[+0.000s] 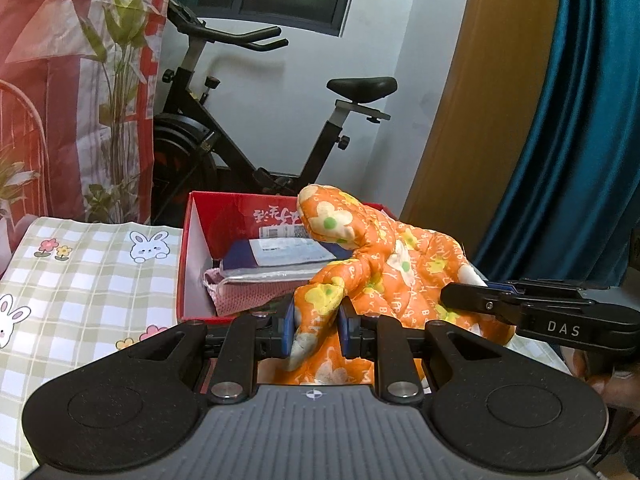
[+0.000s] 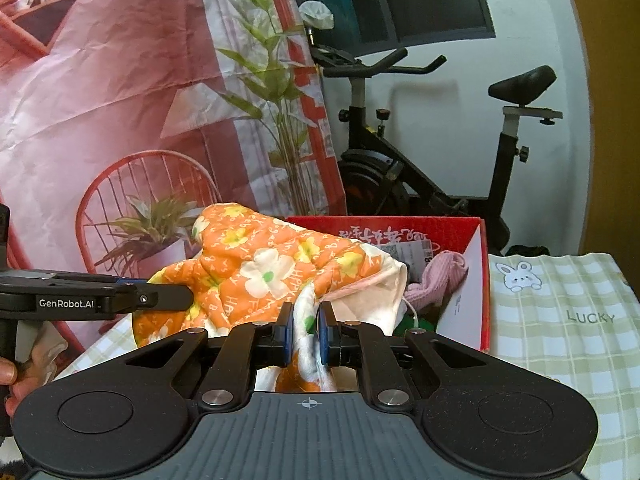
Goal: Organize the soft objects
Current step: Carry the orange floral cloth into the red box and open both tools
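An orange quilted cloth with yellow and white flowers (image 1: pixel 384 264) hangs bunched between both grippers, just in front of an open red box (image 1: pixel 216 220). My left gripper (image 1: pixel 318 320) is shut on a fold of the cloth. My right gripper (image 2: pixel 307 330) is shut on the cloth's white-lined edge (image 2: pixel 280 264). The right gripper shows in the left wrist view (image 1: pixel 540 312), and the left gripper in the right wrist view (image 2: pixel 100 300). The red box (image 2: pixel 476 248) holds a pink knitted item (image 2: pixel 436 280), a flat blue packet (image 1: pixel 276 256) and something green.
The table carries a green checked cloth with rabbits (image 1: pixel 80 280). A black exercise bike (image 1: pixel 280 128) stands behind the box. A red printed backdrop (image 2: pixel 120 100) hangs at the left, a blue curtain (image 1: pixel 580 120) at the right.
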